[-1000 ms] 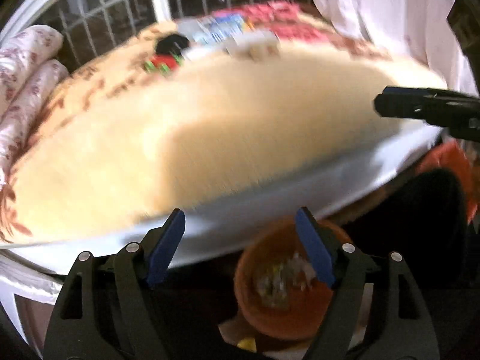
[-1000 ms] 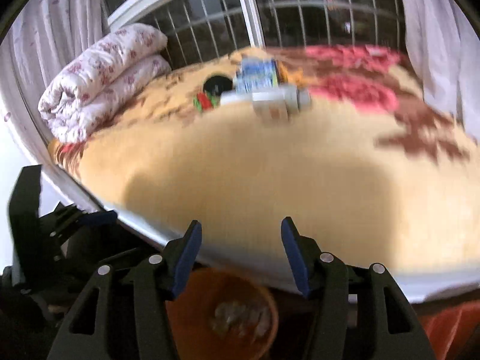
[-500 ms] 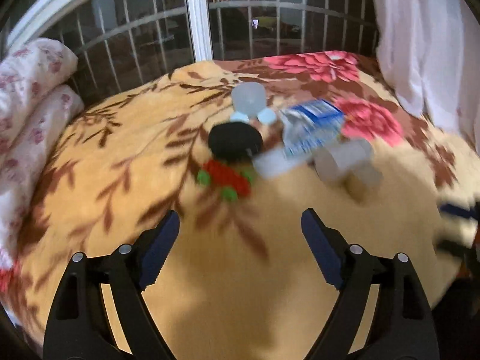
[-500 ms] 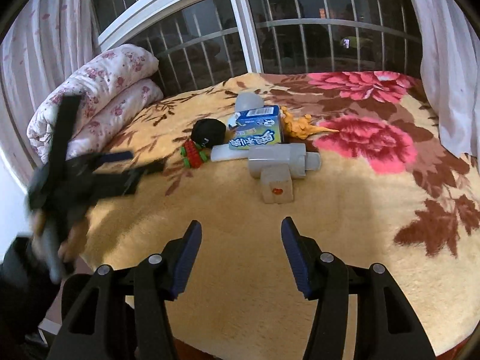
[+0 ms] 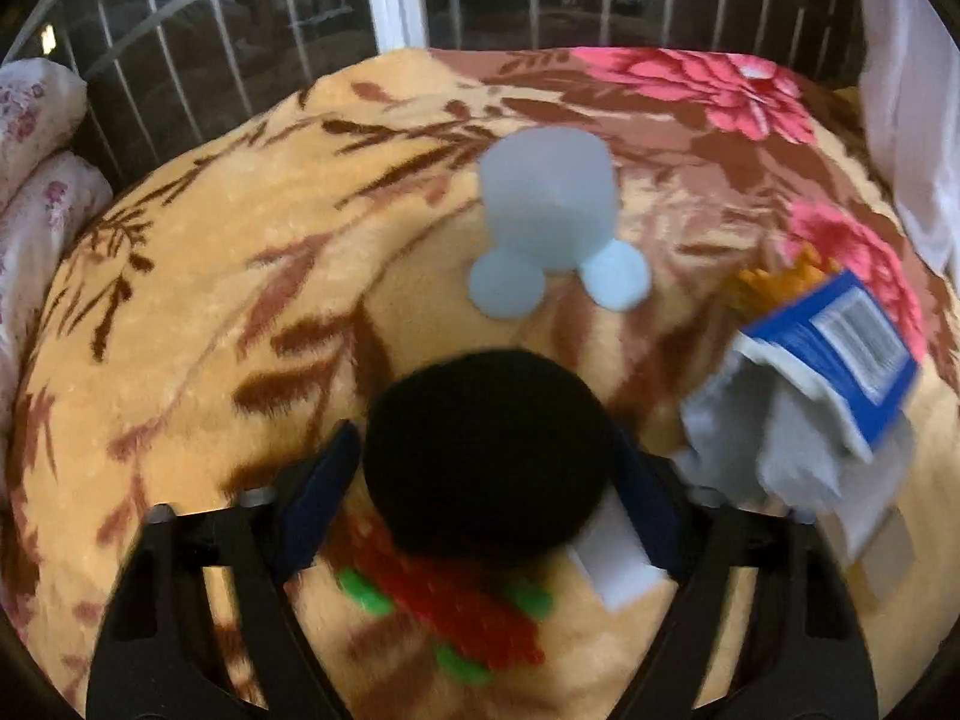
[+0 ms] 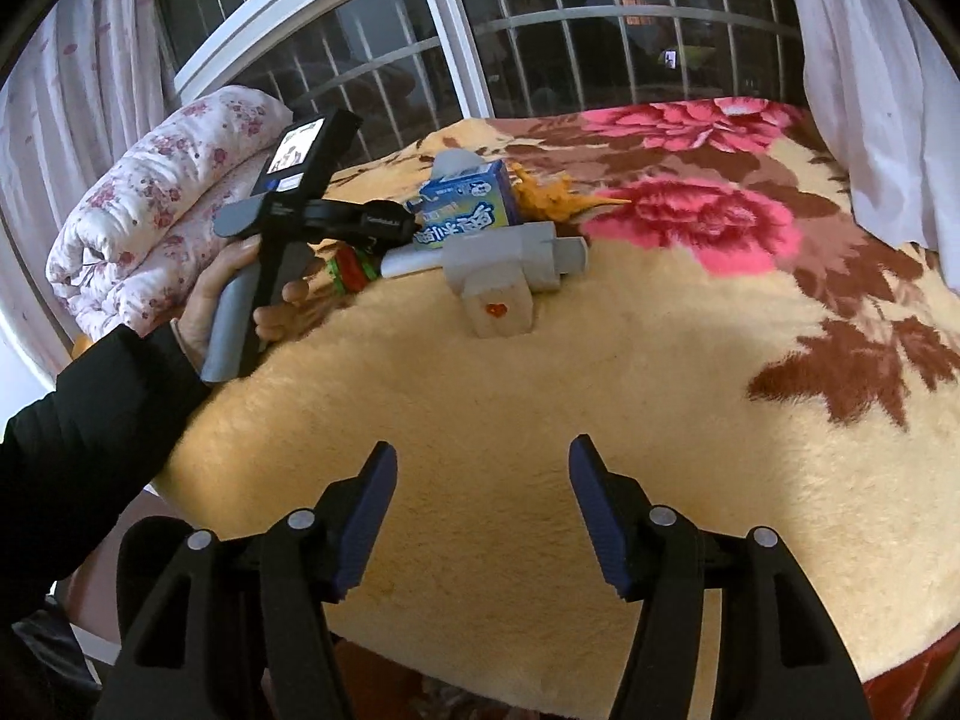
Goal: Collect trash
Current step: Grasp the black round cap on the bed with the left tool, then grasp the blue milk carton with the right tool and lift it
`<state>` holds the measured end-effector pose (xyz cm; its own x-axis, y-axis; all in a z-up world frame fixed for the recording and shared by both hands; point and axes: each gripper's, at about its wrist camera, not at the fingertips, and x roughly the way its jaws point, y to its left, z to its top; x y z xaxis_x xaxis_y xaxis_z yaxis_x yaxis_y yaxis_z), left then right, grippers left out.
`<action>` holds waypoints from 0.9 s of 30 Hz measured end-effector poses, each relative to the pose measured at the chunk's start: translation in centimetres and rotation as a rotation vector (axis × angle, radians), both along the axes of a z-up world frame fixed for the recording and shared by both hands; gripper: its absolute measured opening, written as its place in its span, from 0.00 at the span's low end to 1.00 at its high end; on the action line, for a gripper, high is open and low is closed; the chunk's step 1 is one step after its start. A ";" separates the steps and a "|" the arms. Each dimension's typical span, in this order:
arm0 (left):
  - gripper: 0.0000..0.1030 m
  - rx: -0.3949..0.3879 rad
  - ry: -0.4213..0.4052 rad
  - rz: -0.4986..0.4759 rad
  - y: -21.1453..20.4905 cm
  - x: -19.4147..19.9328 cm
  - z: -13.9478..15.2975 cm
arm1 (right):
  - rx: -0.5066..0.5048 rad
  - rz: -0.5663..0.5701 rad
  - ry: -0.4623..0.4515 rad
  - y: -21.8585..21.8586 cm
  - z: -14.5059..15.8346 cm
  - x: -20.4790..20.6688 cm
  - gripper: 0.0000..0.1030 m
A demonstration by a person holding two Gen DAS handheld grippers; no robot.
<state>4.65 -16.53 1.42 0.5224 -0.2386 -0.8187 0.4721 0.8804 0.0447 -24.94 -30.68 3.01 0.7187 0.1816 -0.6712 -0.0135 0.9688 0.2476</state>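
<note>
Black round object (image 5: 489, 456) sits between the left claw (image 5: 489, 480) fingers, one blue pad (image 5: 318, 498) on each side of it; the gap matches the object's width, but motion blur hides whether the pads actually touch or grip it, so can't tell contact. It lies on the fuzzy tan floral blanket (image 5: 210, 312) covering the bed. Just below it: red-and-green toy piece (image 5: 456, 606), between the claw arms. Just beyond: pale blue-white plastic piece with two round feet (image 5: 552, 222). To the right: blue carton (image 5: 840, 348) over crumpled grey-white stuff (image 5: 774, 444), orange bit (image 5: 774, 282) behind. Right claw (image 6: 483, 510) is wide open, holds nothing, hovering over bare blanket (image 6: 600, 390) near the bed's front edge, well apart from the pile. Right view shows the left hand (image 6: 240, 300) on the gripper handle, the carton (image 6: 465, 213), a grey blocky toy with a red heart (image 6: 504, 276), the orange item (image 6: 558, 195), and a rolled floral quilt (image 6: 156, 204) at left by the barred window (image 6: 540, 36).
</note>
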 end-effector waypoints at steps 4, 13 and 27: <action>0.55 -0.006 -0.053 0.007 0.2 -0.8 0.6 | -0.006 0.001 -0.023 -0.2 1.2 1.3 0.57; 0.54 -0.147 -0.155 0.074 5.9 -7.7 5.8 | -0.032 0.015 -0.049 1.2 3.0 10.3 0.68; 0.54 -0.185 -0.221 0.180 10.6 -17.1 4.2 | -0.149 -0.063 -0.005 4.0 1.5 21.9 0.82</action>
